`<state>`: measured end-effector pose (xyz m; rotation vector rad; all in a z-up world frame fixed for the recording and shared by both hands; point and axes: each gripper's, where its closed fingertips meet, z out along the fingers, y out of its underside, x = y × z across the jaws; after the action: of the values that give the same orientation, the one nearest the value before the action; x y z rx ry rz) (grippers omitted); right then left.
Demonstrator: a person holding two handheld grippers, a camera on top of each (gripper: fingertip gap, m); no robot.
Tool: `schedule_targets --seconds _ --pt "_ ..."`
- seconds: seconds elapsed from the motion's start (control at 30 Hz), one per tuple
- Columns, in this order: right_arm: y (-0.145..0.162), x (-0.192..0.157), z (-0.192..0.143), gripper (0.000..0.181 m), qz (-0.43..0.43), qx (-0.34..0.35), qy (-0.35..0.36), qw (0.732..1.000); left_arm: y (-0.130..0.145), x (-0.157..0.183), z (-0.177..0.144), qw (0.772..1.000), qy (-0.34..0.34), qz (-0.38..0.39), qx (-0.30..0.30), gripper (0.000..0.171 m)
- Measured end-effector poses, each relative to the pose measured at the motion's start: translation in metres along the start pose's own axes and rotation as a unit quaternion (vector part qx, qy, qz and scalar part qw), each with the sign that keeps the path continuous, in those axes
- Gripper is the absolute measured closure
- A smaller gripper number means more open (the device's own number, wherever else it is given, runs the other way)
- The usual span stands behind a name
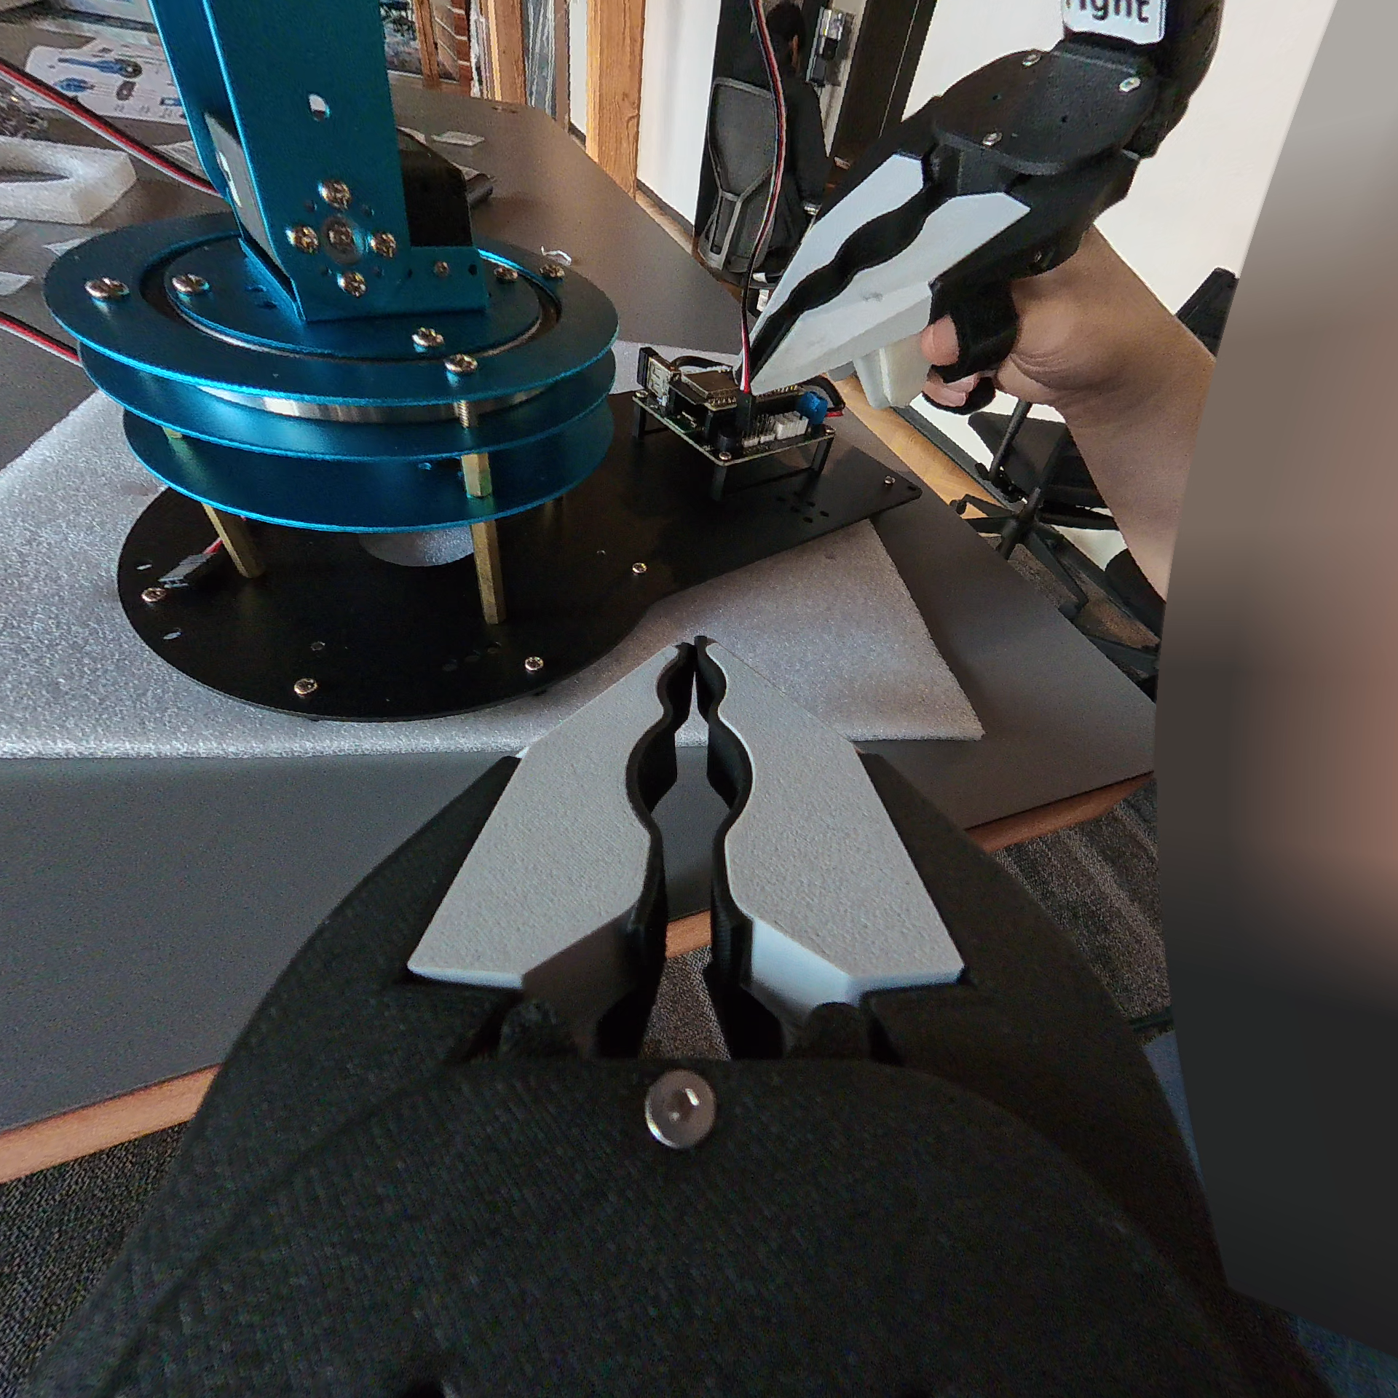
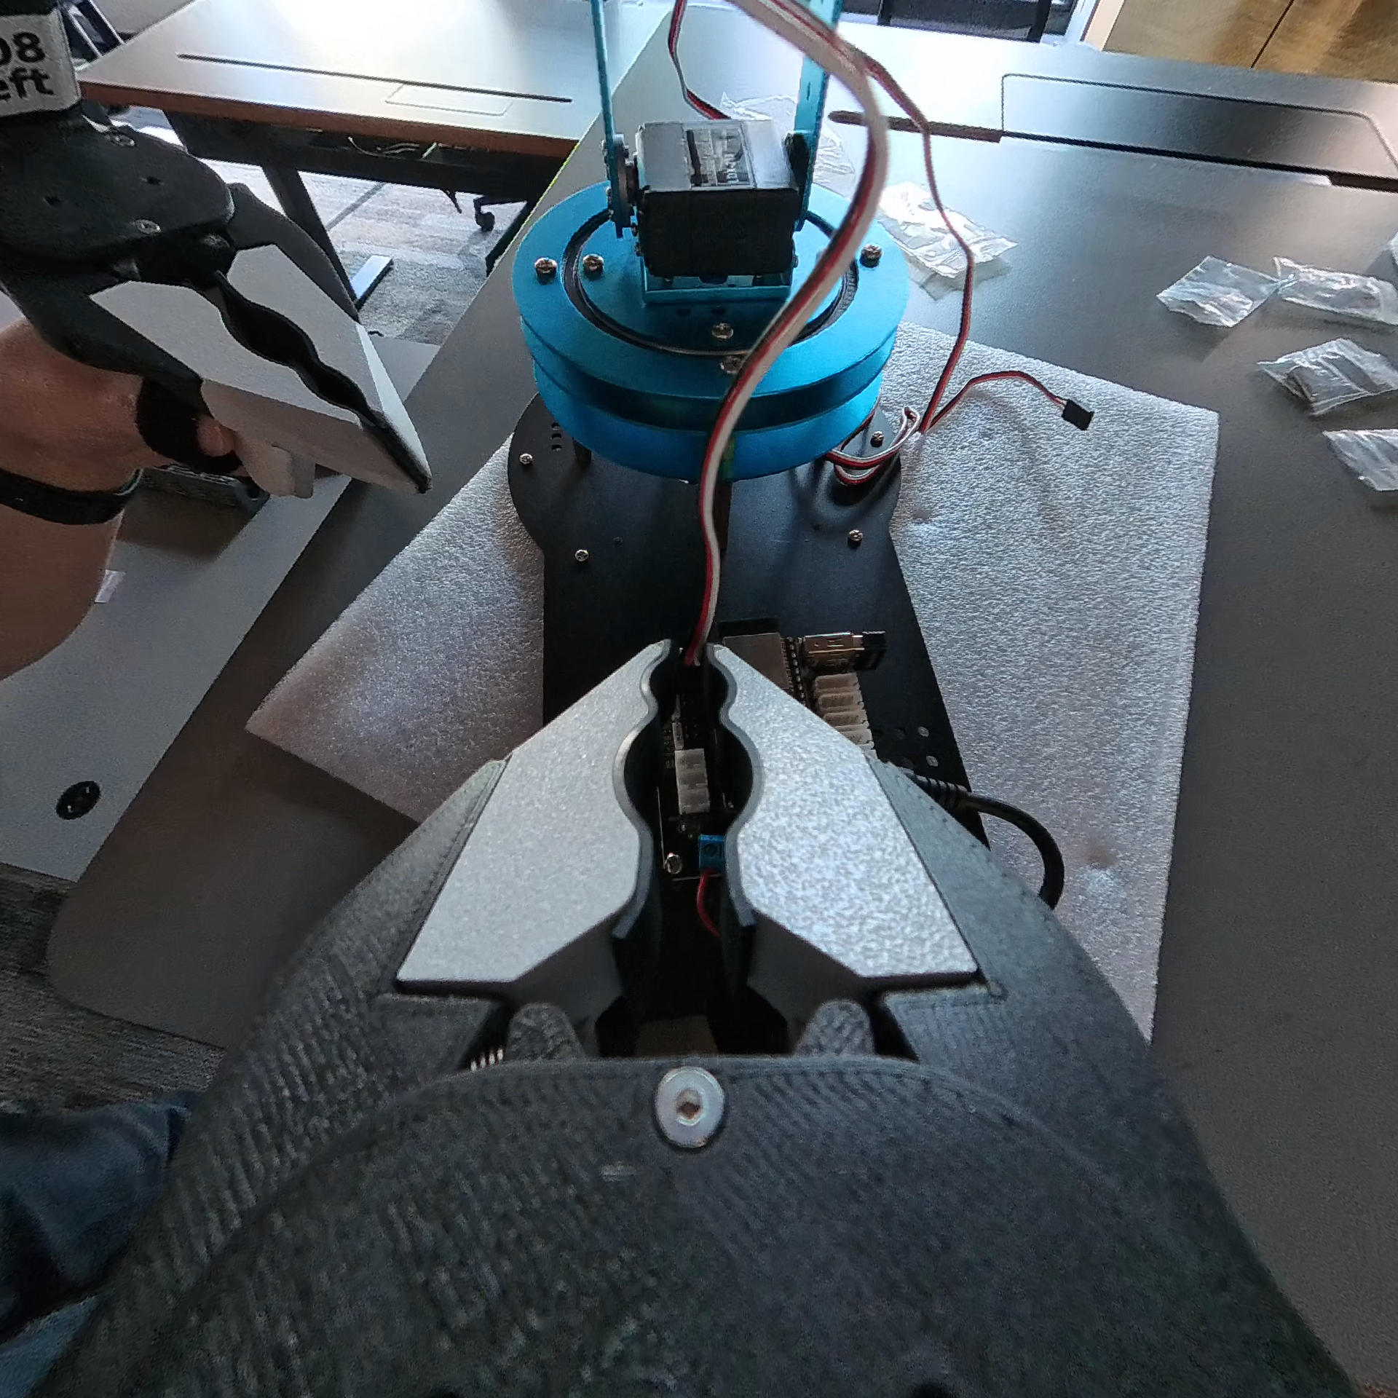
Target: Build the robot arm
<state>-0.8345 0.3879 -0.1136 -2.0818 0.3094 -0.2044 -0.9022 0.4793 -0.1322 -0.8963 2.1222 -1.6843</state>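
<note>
My right gripper (image 2: 690, 654) is shut on a red, white and black servo cable (image 2: 711, 522) just above a small circuit board (image 2: 840, 703). The board stands on a black base plate (image 2: 628, 605). The cable rises to a blue metal arm with a black servo (image 2: 719, 197) on a blue turntable (image 2: 711, 378). In the left wrist view the right gripper (image 1: 749, 374) holds the cable's black plug (image 1: 745, 412) at the board (image 1: 764, 439). My left gripper (image 1: 696, 647) is shut and empty, over the foam sheet (image 1: 832, 643) beside the base plate (image 1: 378, 628).
The foam sheet (image 2: 1059, 605) lies on a dark table. Several small plastic bags (image 2: 1324, 378) lie at the right. A loose cable with a black plug (image 2: 1078, 414) lies on the foam. A black power cable (image 2: 1044, 855) curves by the board. The left gripper (image 2: 420, 480) hovers left. My hands' fingertips stand some 12 cm from each other.
</note>
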Motion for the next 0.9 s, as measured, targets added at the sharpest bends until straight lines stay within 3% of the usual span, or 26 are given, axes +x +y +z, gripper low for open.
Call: schedule_targets --seconds 0.9 --pt "0.0038 -0.0004 -0.0005 0.175 -0.029 -0.005 0.007 1.0 0.0007 -0.0005 0.0004 1.0 -0.007 0.002 0.0 0.171"
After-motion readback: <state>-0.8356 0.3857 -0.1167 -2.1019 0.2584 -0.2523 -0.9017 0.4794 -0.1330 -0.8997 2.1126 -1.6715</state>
